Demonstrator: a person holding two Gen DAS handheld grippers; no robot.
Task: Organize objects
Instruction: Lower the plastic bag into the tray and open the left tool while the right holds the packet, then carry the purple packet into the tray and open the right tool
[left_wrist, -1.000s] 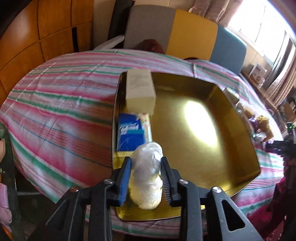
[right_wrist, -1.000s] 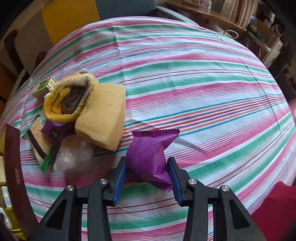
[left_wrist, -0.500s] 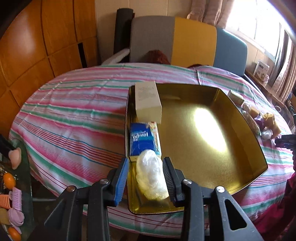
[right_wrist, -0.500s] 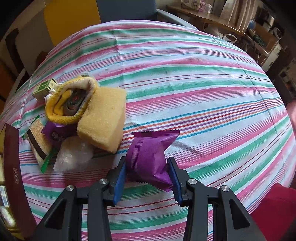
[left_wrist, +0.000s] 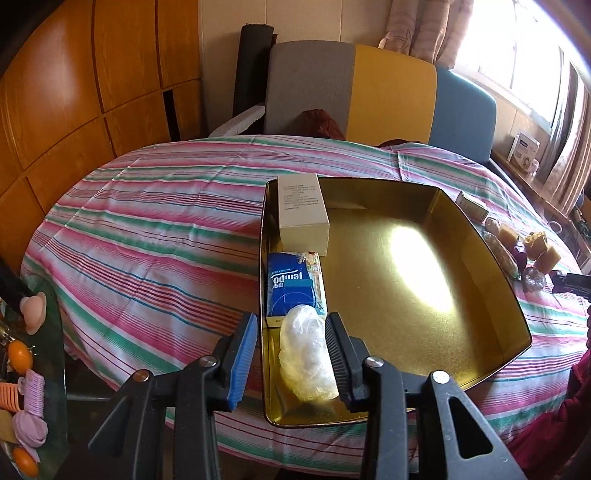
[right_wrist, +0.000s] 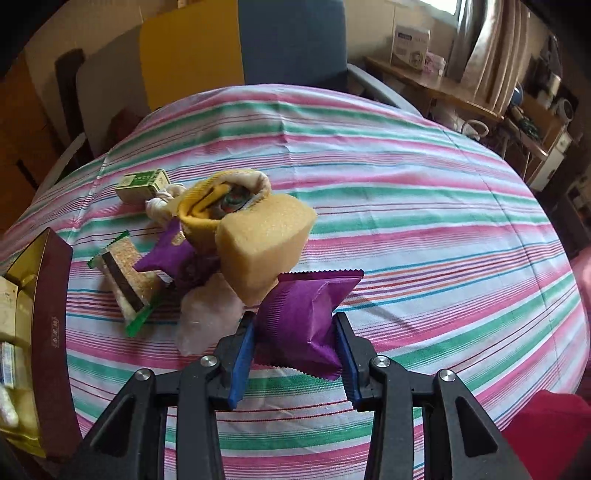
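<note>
Both jaws of the right gripper (right_wrist: 295, 354) are closing on the purple packet (right_wrist: 304, 317), long axis upright.

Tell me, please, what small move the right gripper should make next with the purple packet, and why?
Probably lift it clear and carry it toward the gold tin. The right gripper is closing, its pads pressing the purple packet, which sits against the yellow sponge in the loose pile. The tin already holds the white box, the tissue pack and a plastic bundle, with bare floor free.
</note>
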